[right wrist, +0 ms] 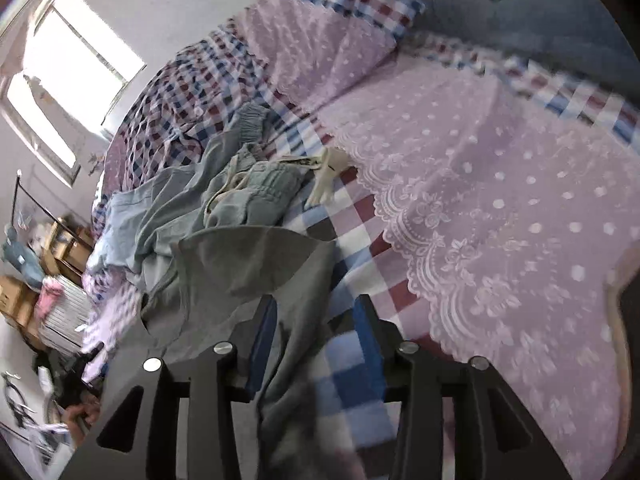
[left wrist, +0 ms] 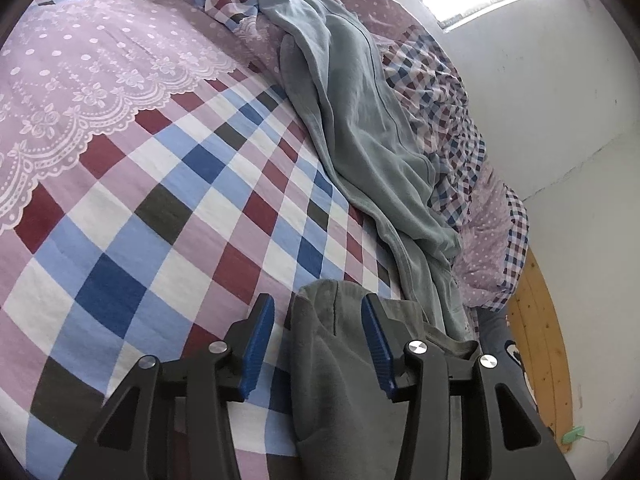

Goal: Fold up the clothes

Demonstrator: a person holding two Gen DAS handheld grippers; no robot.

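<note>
Left wrist view shows your left gripper [left wrist: 318,344] low over the checked bedspread [left wrist: 160,208], jaws spread wide with a fold of the grey garment [left wrist: 340,380] lying loose between the blue pads [left wrist: 260,344], and a pale green blanket [left wrist: 360,128] stretching away ahead. Your right gripper [right wrist: 316,344] also stands wide open, tilted over the same grey garment [right wrist: 240,272], whose cloth runs between the fingers; rumpled blue-grey clothes [right wrist: 256,188] are heaped just beyond, though the near part is blurred.

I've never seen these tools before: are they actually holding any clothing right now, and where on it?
No. Both the left gripper and right gripper are open, with the grey garment lying loosely between the fingers, unpinched.
</note>
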